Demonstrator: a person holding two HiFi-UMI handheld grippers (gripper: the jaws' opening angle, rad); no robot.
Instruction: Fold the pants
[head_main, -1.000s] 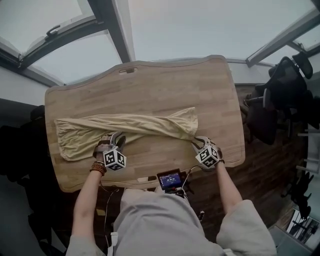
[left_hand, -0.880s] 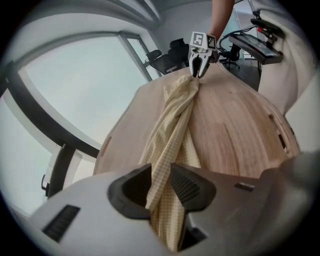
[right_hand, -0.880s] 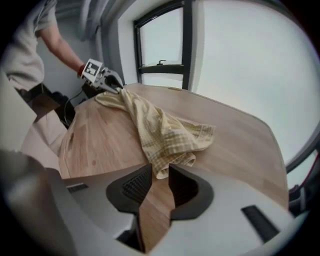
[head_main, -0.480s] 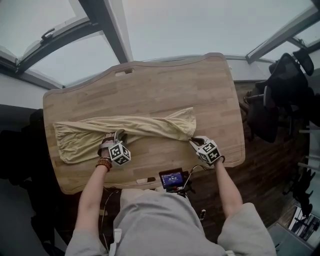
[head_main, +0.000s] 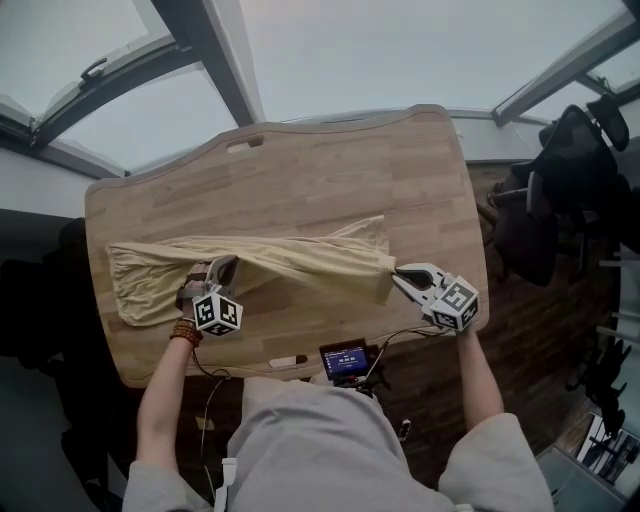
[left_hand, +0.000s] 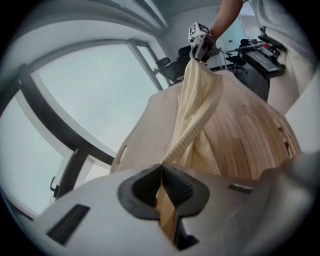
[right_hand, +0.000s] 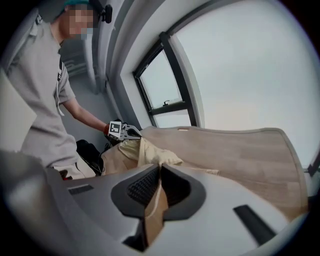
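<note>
- Gripping the pants (head_main: 290, 262) stretched across the table (head_main: 330, 160): left gripper (head_main: 224, 266) clamped on cloth mid-length; right gripper (head_main: 399, 271), jaws just closing, pinches their end.
- Gripper views alone show cloth between the pads.
- Head view alone shows a screen (head_main: 343, 360), its text too small to read.

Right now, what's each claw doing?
Left claw: just closed, gripping the pants.
Right claw: just closed, gripping the pants' other end.

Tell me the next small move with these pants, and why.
Probably carry the gripped edge away from you, over the far edge, and lay it down. The left hand-held gripper and right hand-held gripper have just closed on the near edge of the pants, fabric between their jaws, while the rest lies stretched lengthwise on the table, not yet folded.
</note>
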